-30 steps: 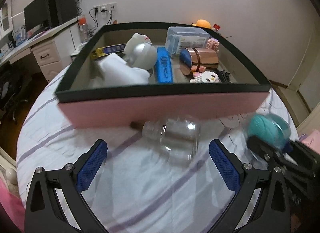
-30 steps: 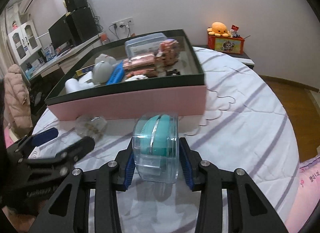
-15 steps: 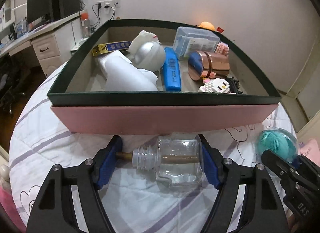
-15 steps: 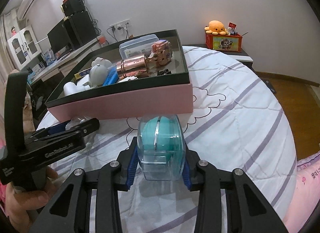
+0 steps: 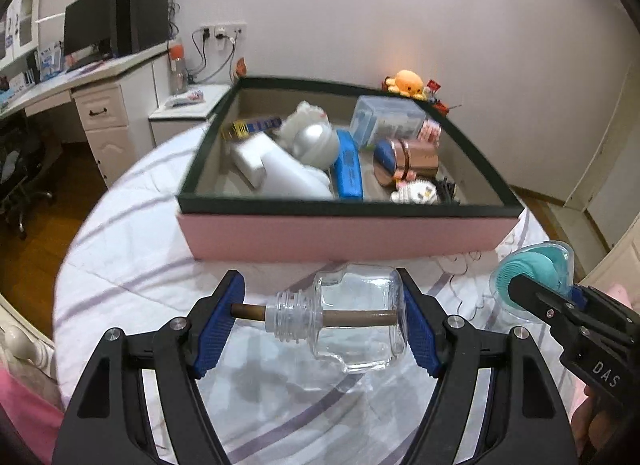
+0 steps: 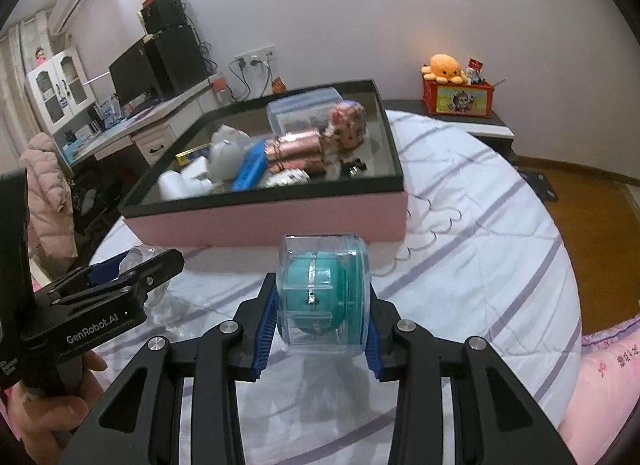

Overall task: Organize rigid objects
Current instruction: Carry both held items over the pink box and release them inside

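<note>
A clear glass bottle [image 5: 356,321] with a brown stick through its neck lies sideways in my left gripper [image 5: 320,321], which is shut on it: one blue pad meets the stick's end, the other the bottle's base. It hangs just above the quilt, in front of the pink box [image 5: 344,231]. My right gripper [image 6: 322,305] is shut on a clear case holding a teal round brush [image 6: 320,293], also lifted off the quilt. In the left wrist view that case [image 5: 532,277] shows at the right. In the right wrist view the left gripper [image 6: 132,277] shows at the left.
The pink box [image 6: 272,221] with a dark rim holds a white bottle [image 5: 280,173], a silver figure [image 5: 316,141], a blue case [image 5: 350,171], a copper tin [image 5: 404,161] and a clear tub [image 5: 388,121]. White striped quilt [image 6: 480,245] lies around. A desk [image 5: 100,77] stands left; a nightstand [image 6: 460,121] behind.
The left gripper's jaws closed on the glass bottle and raised it off the quilt. The right gripper rose a little with the teal case. The box now looks farther off.
</note>
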